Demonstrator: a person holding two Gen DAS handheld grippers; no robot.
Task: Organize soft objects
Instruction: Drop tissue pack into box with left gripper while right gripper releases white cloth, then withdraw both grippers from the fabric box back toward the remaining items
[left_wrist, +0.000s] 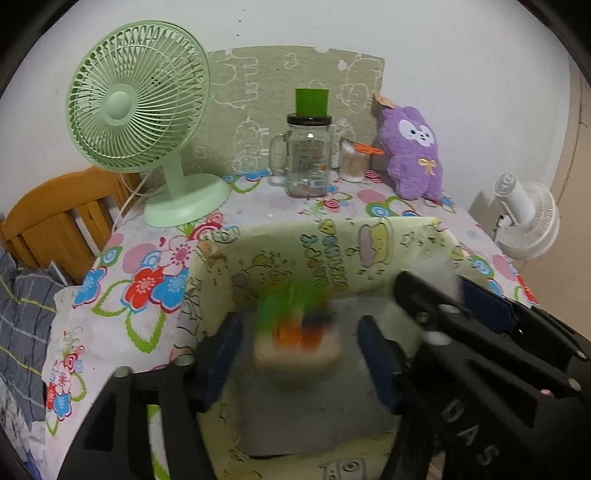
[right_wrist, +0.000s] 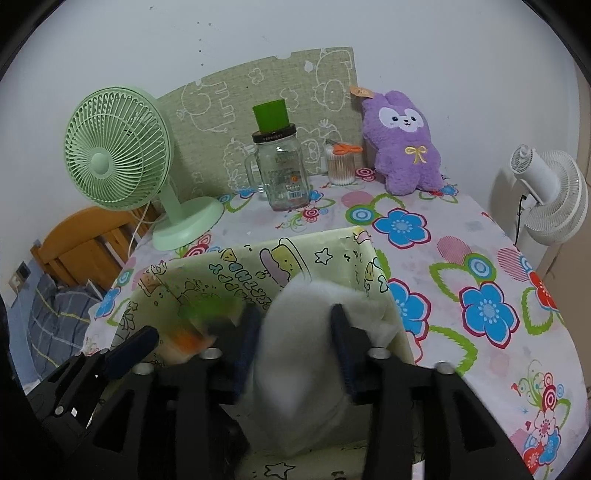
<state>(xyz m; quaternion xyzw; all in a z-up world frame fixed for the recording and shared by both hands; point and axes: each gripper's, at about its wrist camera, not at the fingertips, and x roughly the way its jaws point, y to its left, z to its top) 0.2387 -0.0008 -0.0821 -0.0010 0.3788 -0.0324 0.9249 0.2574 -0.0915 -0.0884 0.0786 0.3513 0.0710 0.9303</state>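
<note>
A pale yellow cartoon-print fabric bin (left_wrist: 332, 236) (right_wrist: 258, 258) stands on the flowered tablecloth. My left gripper (left_wrist: 299, 343) is open above the bin's inside. A blurred green, orange and beige soft toy (left_wrist: 295, 332) (right_wrist: 192, 332) sits between its fingers, seemingly loose and dropping. My right gripper (right_wrist: 295, 332) is shut on a white soft object (right_wrist: 299, 369) over the bin's right part. The right gripper also shows in the left wrist view (left_wrist: 480, 332). A purple plush bunny (left_wrist: 412, 155) (right_wrist: 404, 144) leans at the table's back right.
A green desk fan (left_wrist: 140, 118) (right_wrist: 118, 155) stands back left. A glass jar (left_wrist: 308, 158) (right_wrist: 282, 170) topped by a green cup and a cotton-swab cup (right_wrist: 341, 166) stand at the back. A white fan (right_wrist: 550, 192) is off the table's right edge. A wooden chair (left_wrist: 55, 218) is left.
</note>
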